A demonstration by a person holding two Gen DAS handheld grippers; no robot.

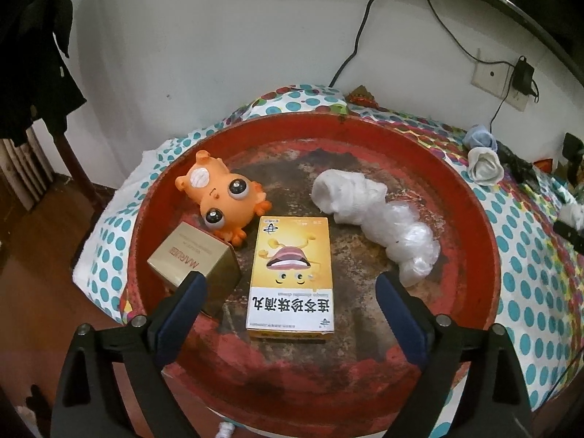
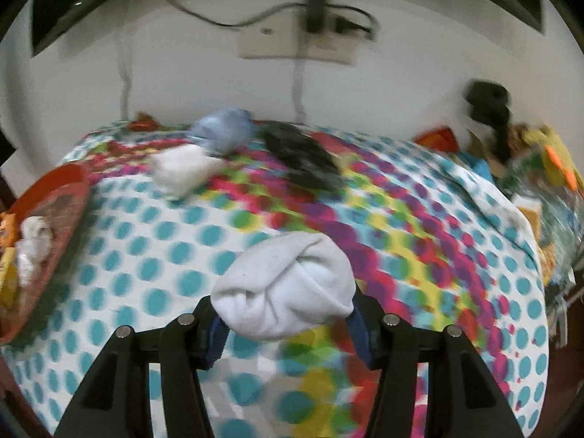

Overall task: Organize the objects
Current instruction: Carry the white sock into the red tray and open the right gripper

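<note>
Grippers appear one per view, each angled down toward the bed. In the left wrist view the left gripper (image 1: 290,284) hangs over the near part of a round red tray (image 1: 471,197), its jaws spread wide and gripping nothing. A yellow medicine box (image 1: 291,277) lies flat on the tray floor between the two blue-padded fingers (image 1: 186,306), and neither pad touches it. A gold box (image 1: 193,262) stands just beside the left finger, an orange toy (image 1: 219,197) lies behind it, and a crumpled white plastic bundle (image 1: 379,219) sits on the tray's right side.

In the right wrist view, which is blurred, the right gripper (image 2: 288,314) is tilted down over the dotted bedspread (image 2: 419,248) and clenches a rolled white sock (image 2: 288,288) between its pads, clear of the cloth. Farther back lie another white sock roll (image 2: 182,173), a blue sock roll (image 2: 224,131) and a dark sock (image 2: 303,160). The tray shows at the left edge.
</note>
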